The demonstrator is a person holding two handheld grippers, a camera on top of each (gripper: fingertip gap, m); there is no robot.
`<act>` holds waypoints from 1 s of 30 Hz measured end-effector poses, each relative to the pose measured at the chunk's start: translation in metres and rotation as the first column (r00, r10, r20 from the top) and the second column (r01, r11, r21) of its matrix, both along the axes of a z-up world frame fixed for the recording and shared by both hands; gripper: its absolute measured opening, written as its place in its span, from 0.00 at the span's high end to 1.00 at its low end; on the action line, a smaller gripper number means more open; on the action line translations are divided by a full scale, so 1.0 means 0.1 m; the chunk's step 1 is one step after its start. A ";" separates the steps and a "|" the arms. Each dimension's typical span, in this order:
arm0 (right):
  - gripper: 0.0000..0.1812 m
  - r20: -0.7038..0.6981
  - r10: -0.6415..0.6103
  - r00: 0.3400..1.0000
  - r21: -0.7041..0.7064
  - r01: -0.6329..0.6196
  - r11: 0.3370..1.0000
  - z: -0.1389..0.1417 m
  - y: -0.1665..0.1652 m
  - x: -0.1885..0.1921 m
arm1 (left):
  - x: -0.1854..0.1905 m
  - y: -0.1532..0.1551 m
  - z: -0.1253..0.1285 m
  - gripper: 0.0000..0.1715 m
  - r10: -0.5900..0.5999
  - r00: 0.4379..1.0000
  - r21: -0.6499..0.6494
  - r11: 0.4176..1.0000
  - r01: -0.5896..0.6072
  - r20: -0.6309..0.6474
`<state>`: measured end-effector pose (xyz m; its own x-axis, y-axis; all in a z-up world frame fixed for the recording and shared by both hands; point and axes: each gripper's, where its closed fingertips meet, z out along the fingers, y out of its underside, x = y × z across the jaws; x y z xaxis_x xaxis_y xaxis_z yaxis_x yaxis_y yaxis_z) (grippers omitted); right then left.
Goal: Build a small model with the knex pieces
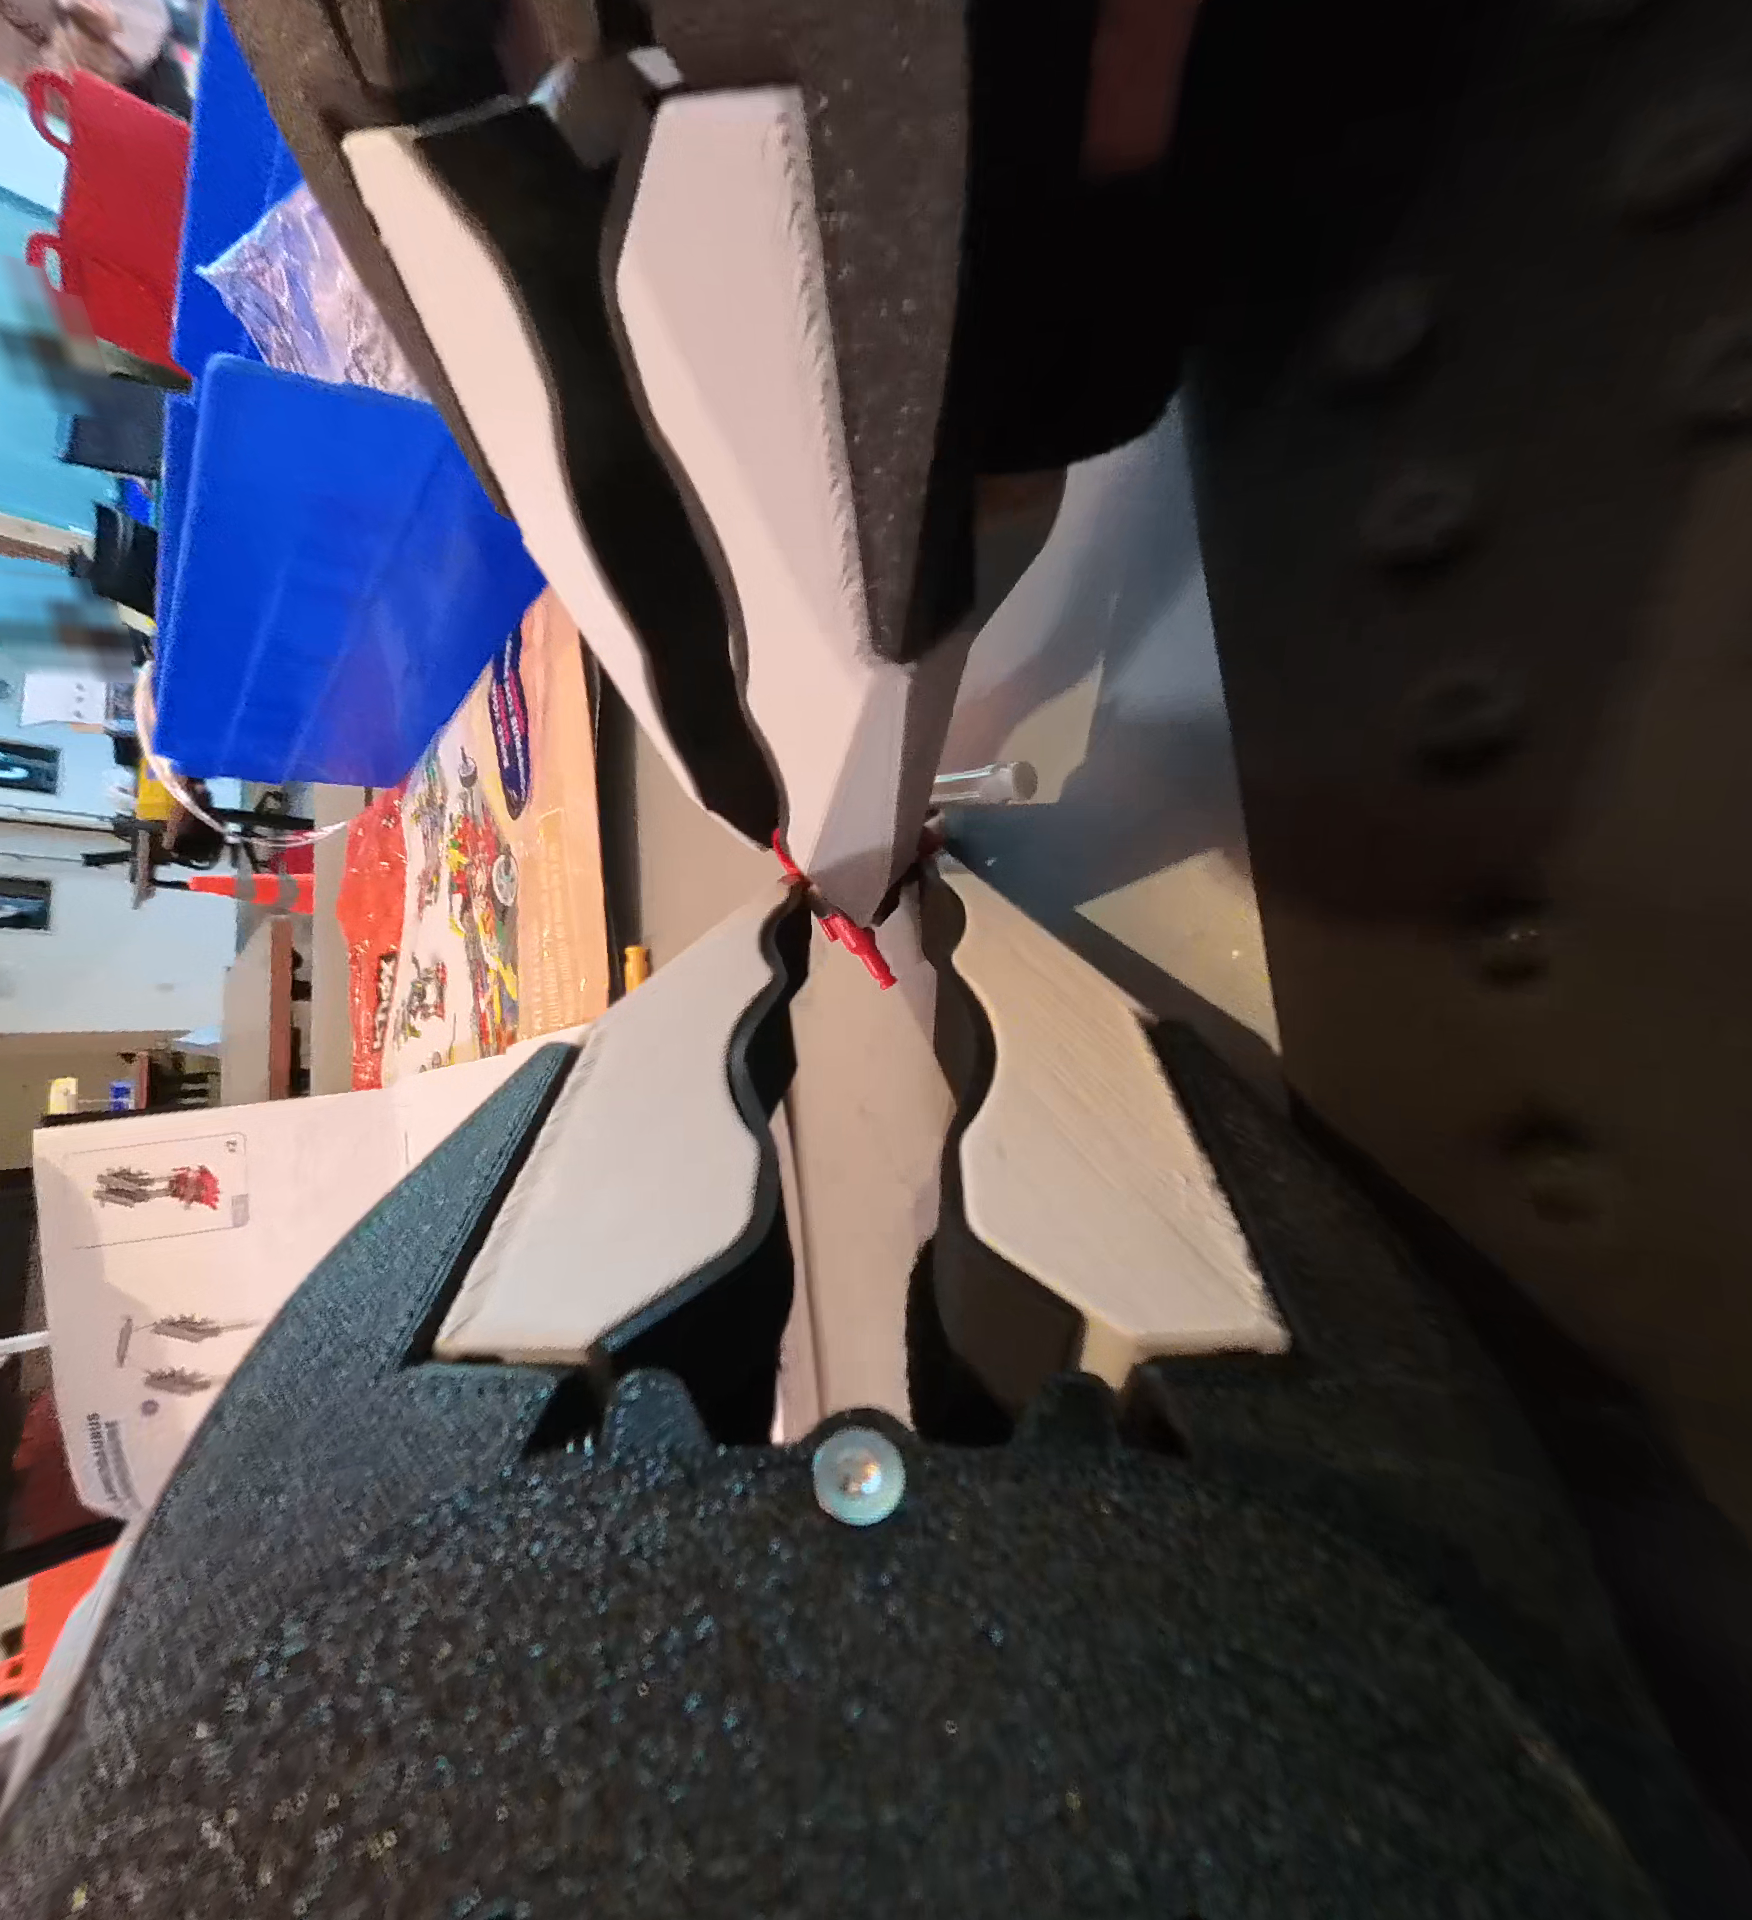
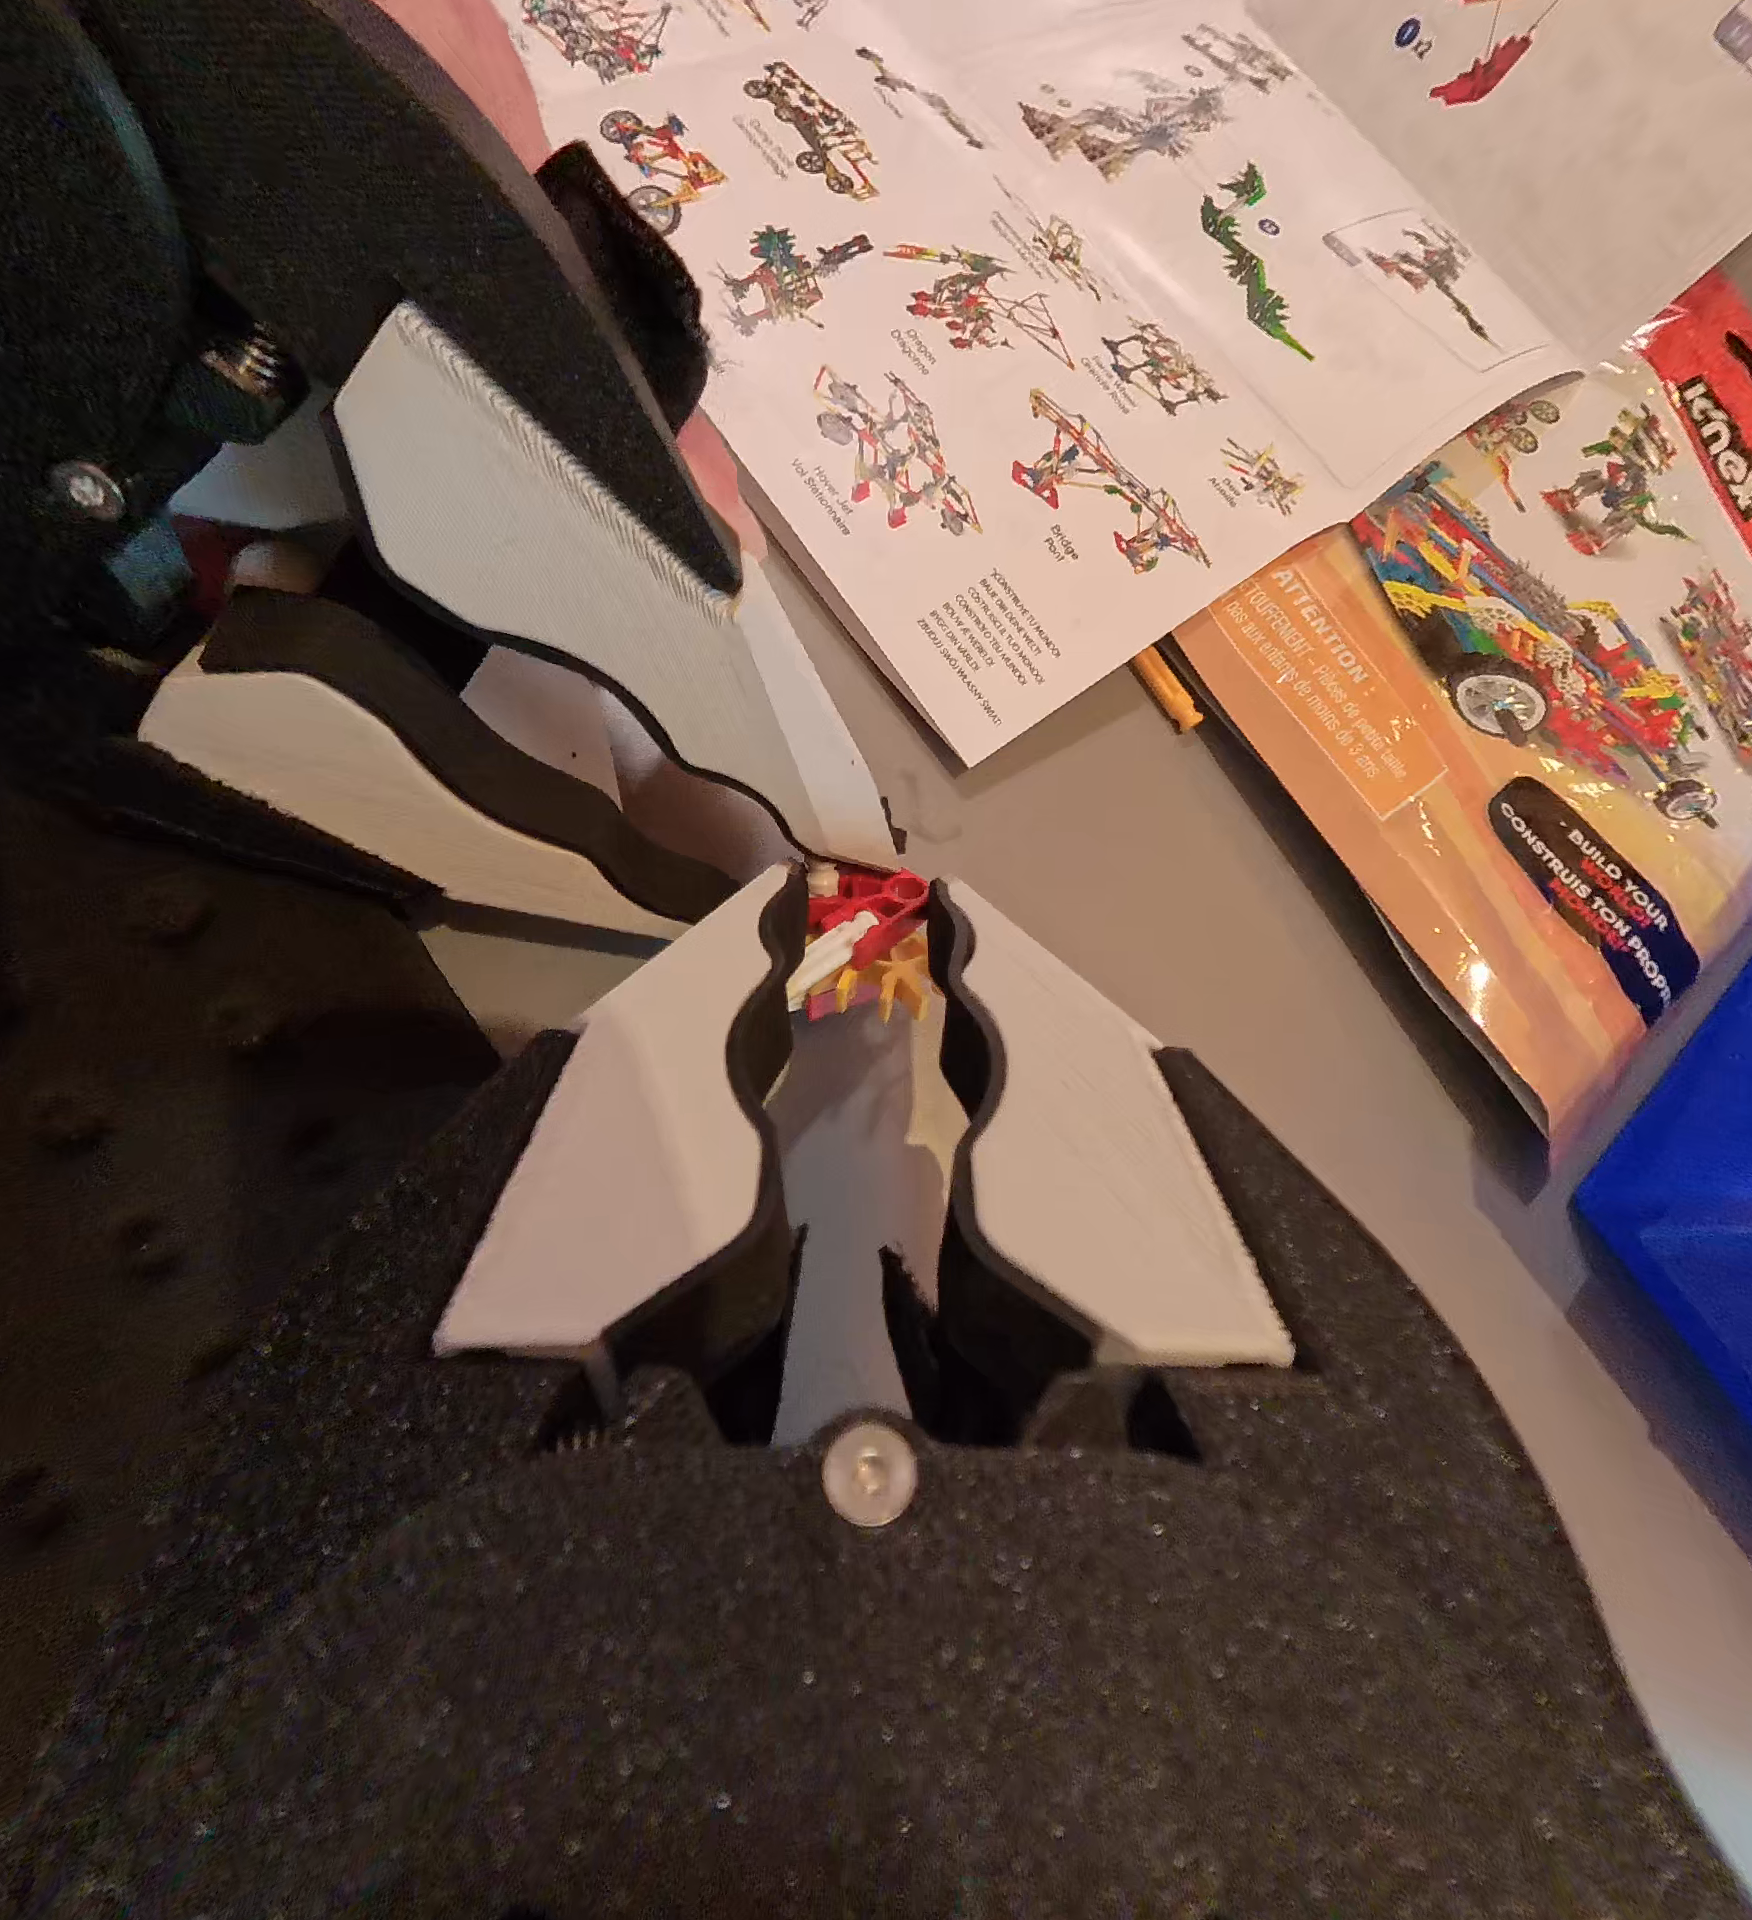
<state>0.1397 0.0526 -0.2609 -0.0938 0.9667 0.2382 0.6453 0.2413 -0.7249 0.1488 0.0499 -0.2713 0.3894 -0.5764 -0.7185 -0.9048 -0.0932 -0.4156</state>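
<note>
The little red, white and yellow construction-toy assembly sat pinched in the right gripper, tip-to-tip with the left gripper clamping a small red rod, above the instruction sheet.

Dim, motion-blurred, edges wide-angle warped

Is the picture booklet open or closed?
Open. The white paper instruction booklet lies spread flat on the grey table, its printed pages facing up.
</note>
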 end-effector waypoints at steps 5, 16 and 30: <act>0.88 -0.055 0.015 0.998 0.061 -0.012 0.998 0.06 0.00 0.01 | -0.05 0.00 0.07 0.88 -0.023 0.997 -0.033 0.999 0.026 0.077; 0.87 -0.125 0.091 0.988 0.221 -0.062 0.973 0.25 -0.15 0.13 | 0.02 -0.11 0.21 0.86 -0.129 0.972 -0.070 0.987 0.145 0.196; 0.87 -0.148 0.076 0.986 0.013 -0.075 0.997 0.13 -0.29 0.40 | 0.35 -0.23 0.06 0.88 -0.237 0.950 -0.082 0.963 0.257 0.202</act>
<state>0.1794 0.0240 -0.2476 -0.1298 0.9564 0.2617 0.5104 0.2908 -0.8093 0.1841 0.0271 -0.2649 0.3473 -0.7406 -0.5753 -0.8114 0.0703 -0.5803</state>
